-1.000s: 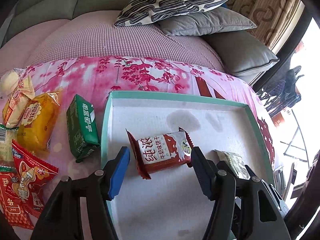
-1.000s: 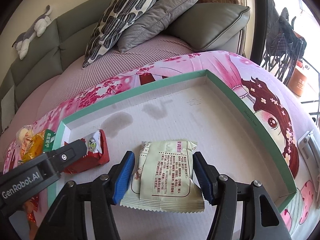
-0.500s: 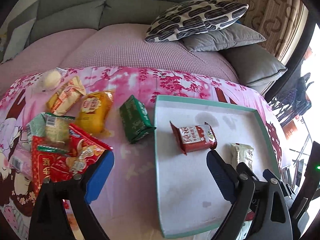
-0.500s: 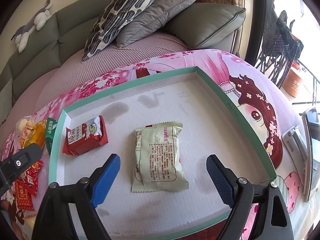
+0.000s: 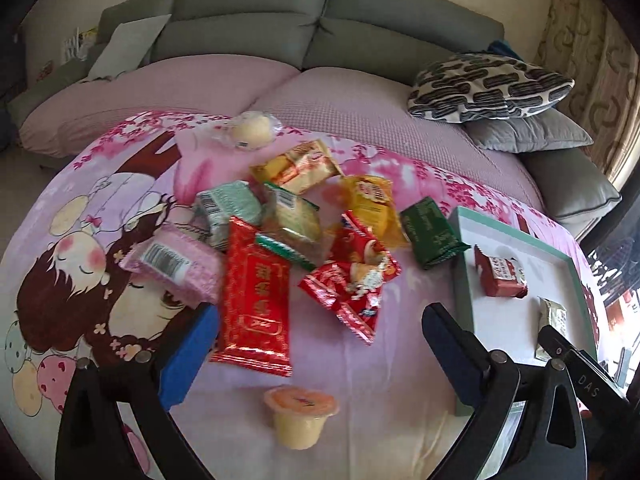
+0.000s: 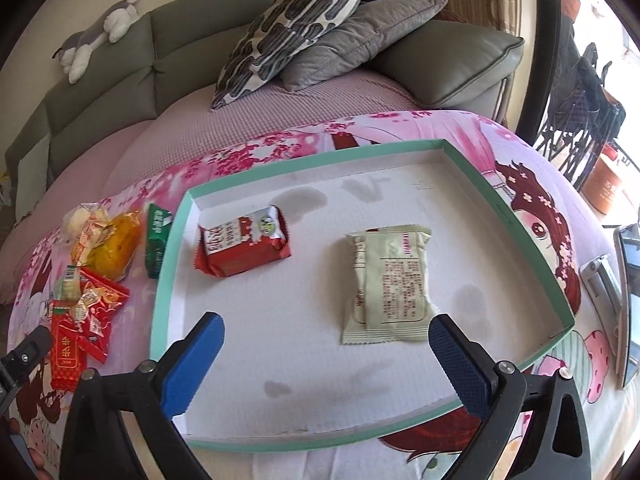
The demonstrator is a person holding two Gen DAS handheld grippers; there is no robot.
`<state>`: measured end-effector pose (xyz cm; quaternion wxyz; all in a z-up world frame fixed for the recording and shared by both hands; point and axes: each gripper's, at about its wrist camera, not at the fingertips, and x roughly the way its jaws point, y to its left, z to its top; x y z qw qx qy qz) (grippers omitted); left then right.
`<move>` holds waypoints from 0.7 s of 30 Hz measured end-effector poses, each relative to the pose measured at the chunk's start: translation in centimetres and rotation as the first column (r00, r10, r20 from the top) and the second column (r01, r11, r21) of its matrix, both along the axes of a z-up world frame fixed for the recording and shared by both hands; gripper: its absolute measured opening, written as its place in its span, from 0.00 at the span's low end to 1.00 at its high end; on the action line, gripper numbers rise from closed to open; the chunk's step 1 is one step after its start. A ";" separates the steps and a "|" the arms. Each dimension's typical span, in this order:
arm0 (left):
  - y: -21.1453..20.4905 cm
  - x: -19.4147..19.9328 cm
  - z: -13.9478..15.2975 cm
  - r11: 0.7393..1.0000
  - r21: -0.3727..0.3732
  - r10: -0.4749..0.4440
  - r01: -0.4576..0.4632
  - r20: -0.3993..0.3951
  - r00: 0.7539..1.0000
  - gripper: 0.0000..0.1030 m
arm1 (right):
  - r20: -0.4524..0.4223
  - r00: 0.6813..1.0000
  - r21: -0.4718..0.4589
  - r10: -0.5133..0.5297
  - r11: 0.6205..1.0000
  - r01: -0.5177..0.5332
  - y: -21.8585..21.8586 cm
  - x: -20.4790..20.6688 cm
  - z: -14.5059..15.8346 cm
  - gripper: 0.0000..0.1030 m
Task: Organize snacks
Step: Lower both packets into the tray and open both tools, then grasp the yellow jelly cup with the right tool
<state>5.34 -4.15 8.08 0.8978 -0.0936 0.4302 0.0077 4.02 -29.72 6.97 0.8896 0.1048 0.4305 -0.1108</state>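
A home living room, grey sofa (image 5: 320,20) with pink seat cover, patterned cushion (image 6: 288,24), plush toy (image 6: 100,36) on the backrest, curtain (image 5: 592,60), cartoon-print cloth (image 5: 80,260) over the surface

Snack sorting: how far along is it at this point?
Early. Two packets lie in the teal-rimmed white tray: a red-and-white wrapped biscuit and a pale green sachet. Nothing is in hand: the left gripper and right gripper have just been opening and hold nothing. The pile of mixed packets and an orange jelly cup remain on the cloth.
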 end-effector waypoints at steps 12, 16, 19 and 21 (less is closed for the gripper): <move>7.4 -1.4 -0.4 0.962 0.101 0.260 -0.254 -0.052 0.964 0.98 | 0.009 0.942 0.037 0.334 0.942 -0.334 11.7 0.0 0.1 1.00; 8.5 -1.5 -1.3 0.967 0.105 0.245 -0.233 -0.124 0.962 0.98 | 0.002 0.913 0.056 0.409 0.911 -0.408 14.5 -0.7 -0.2 1.00; 8.9 -1.6 -2.2 0.968 0.129 0.235 -0.215 -0.175 0.956 0.98 | -0.012 0.895 0.060 0.446 0.894 -0.444 16.2 -1.2 -0.6 1.00; 9.3 -1.7 -2.6 0.968 0.126 0.240 -0.219 -0.194 0.951 0.98 | -0.025 0.883 0.062 0.468 0.883 -0.466 17.0 -1.3 -0.9 1.00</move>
